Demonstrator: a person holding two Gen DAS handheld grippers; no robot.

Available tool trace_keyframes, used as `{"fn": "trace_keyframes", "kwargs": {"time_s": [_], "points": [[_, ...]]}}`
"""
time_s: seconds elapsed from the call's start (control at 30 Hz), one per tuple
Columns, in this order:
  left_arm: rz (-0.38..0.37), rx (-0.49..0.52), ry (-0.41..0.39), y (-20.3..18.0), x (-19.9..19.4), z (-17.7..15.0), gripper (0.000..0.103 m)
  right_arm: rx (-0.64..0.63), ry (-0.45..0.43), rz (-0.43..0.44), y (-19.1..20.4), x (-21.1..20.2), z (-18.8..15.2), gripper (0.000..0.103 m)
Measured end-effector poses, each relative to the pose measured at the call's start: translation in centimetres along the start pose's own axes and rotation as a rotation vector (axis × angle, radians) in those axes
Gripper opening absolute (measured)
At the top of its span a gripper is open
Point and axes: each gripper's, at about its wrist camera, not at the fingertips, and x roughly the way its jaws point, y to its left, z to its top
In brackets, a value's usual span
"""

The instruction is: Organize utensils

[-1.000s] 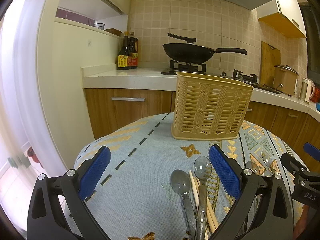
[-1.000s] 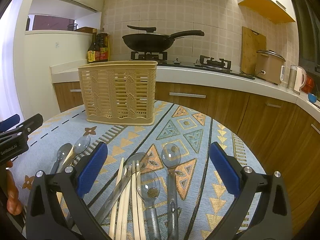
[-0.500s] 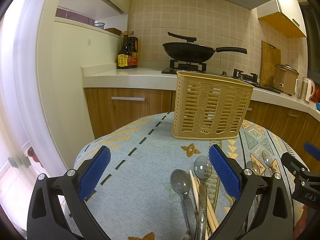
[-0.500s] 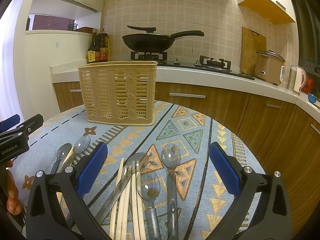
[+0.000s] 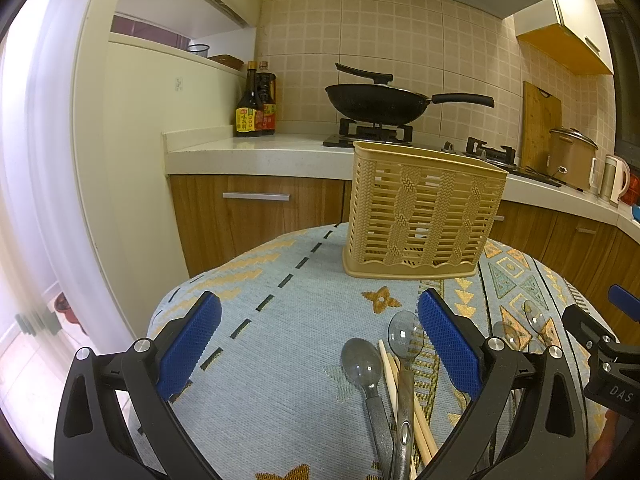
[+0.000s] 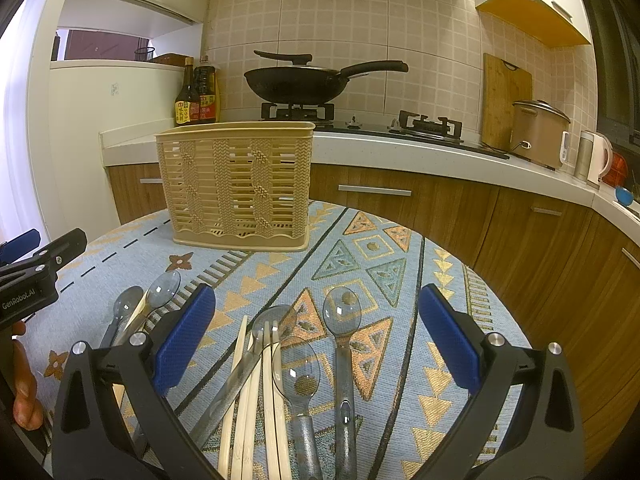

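The tan woven-plastic slotted basket (image 6: 236, 186) is standing at 11 o'clock on the patterned desk (image 6: 376, 248); its contents cannot be made out. Five clear plastic spoons (image 6: 340, 312) are lying near pale wooden chopsticks (image 6: 256, 396). The left gripper (image 5: 320, 344) and right gripper (image 6: 316, 336) are hovering with jaws released.

Black tongs (image 6: 316, 336) with blue textured pads (image 6: 184, 340).

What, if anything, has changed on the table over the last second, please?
Nothing visibly changed. The left gripper and right gripper both stay open and empty over the spoons and chopsticks, which lie untouched on the tablecloth. The basket stands where it did.
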Motion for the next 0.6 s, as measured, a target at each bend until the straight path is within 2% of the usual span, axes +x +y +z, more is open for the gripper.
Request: {"fn": "trace_keyframes", "kwargs": {"time_s": [0.6], "points": [[-0.001, 0.000, 0.003, 0.12, 0.08, 0.06, 0.096, 0.000, -0.001, 0.000, 0.01, -0.05, 0.01, 0.097]]}}
